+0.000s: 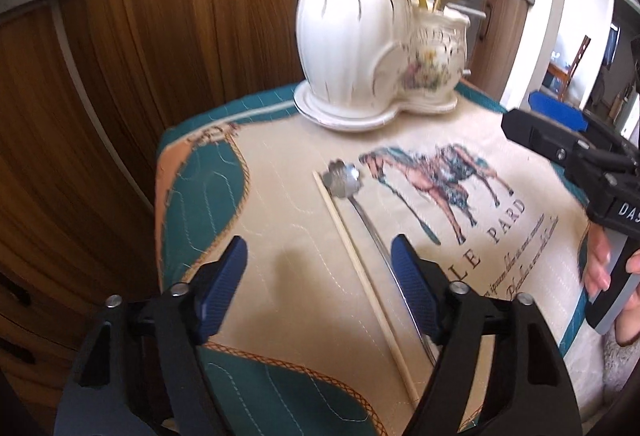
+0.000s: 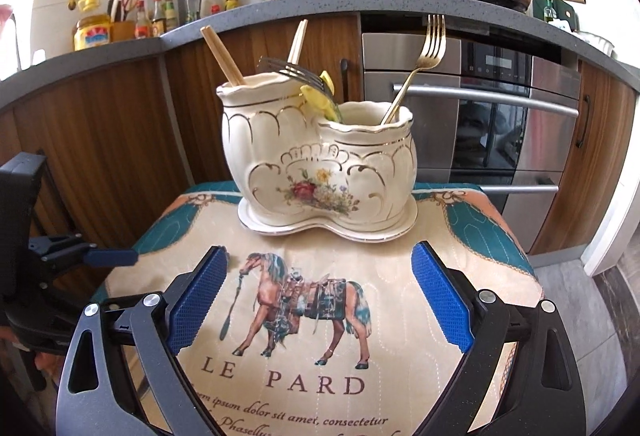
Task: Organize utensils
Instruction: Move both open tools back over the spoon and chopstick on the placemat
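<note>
A cream ceramic two-pot utensil holder (image 1: pixel 360 47) (image 2: pixel 320 163) stands at the far end of a horse-print cloth (image 1: pixel 280 236) (image 2: pixel 384 268). It holds chopsticks (image 2: pixel 222 51), a dark fork (image 2: pixel 296 73) and a gold fork (image 2: pixel 424 55). A single wooden chopstick (image 1: pixel 360 268) and a silver spoon (image 1: pixel 344 179) lie side by side on the cloth in the left wrist view. My left gripper (image 1: pixel 320 268) is open above them, empty. My right gripper (image 2: pixel 320 296) is open and empty over the horse print; it also shows in the left wrist view (image 1: pixel 568 151).
Wooden cabinet doors (image 1: pixel 140 47) and a steel oven (image 2: pixel 500 123) stand behind the small cloth-covered table. A grey counter (image 2: pixel 280 7) above carries pans and bottles. The table edge drops off at left and right. Tiled floor (image 2: pixel 592 308) shows at right.
</note>
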A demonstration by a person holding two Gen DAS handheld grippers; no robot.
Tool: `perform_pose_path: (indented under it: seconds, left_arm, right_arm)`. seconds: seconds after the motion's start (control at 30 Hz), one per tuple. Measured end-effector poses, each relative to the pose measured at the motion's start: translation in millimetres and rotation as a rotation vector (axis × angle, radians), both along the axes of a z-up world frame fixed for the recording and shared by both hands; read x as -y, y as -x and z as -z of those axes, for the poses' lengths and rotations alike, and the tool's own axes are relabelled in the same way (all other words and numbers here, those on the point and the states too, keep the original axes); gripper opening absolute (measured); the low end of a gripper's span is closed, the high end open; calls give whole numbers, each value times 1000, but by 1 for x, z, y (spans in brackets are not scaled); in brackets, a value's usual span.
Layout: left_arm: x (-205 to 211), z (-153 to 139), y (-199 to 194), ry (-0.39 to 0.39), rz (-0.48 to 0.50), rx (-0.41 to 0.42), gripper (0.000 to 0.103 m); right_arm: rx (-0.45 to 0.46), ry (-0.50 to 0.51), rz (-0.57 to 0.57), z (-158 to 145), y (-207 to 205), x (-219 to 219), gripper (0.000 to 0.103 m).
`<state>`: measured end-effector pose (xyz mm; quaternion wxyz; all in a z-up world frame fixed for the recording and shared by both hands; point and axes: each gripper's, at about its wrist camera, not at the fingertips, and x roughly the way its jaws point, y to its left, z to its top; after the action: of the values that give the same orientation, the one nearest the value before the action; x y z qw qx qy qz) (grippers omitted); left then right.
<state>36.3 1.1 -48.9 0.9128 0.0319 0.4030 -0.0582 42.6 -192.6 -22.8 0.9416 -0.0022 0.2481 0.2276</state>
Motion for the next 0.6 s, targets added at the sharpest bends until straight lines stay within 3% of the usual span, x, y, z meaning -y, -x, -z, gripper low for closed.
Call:
perform_pose_path:
  seconds: [0.17, 0.2, 0.33, 0.4, 0.47, 0.6]
  left_arm:
    - [7, 8, -6, -12, 31, -43, 48]
    - [8, 10, -7, -19, 35, -50, 40]
    - [14, 13, -9, -56, 59, -70, 28]
    - [15, 12, -9, -73, 64, -73, 11]
    - [12, 13, -8, -89, 62, -69, 5]
    - [-2, 11, -3, -40, 39, -59, 4]
  right_arm:
    - [-12, 10, -8, 2, -1, -3, 93]
    - [-12, 11, -9, 2, -1, -4, 93]
    - [-18, 15, -18, 3, -1, -6, 93]
    - [-25, 18, -26, 3, -1, -8, 93]
    - [-35, 19, -37, 4, -1, -10, 93]
    - [-73, 28, -78, 6, 1, -20, 93]
